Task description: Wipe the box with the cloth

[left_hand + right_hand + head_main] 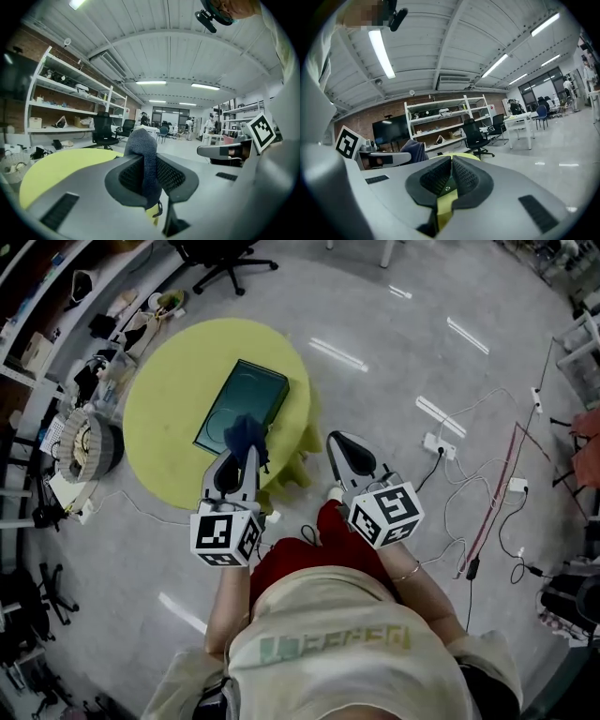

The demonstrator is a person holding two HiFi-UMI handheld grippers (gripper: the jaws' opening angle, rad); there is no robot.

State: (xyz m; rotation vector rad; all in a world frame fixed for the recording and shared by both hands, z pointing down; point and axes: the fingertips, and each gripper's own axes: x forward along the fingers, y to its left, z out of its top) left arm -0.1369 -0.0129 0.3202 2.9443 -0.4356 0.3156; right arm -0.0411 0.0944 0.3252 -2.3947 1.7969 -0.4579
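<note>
Head view: box on round yellow table, grey floor.

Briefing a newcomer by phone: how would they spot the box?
Look for the round yellow-green table on the grey floor. The box lies flat on it, by the blue cloth in the left gripper; it alone is a dark green rectangle.

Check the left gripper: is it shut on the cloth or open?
Shut on it: the left gripper has the dark blue cloth pinched between its jaws.
</note>
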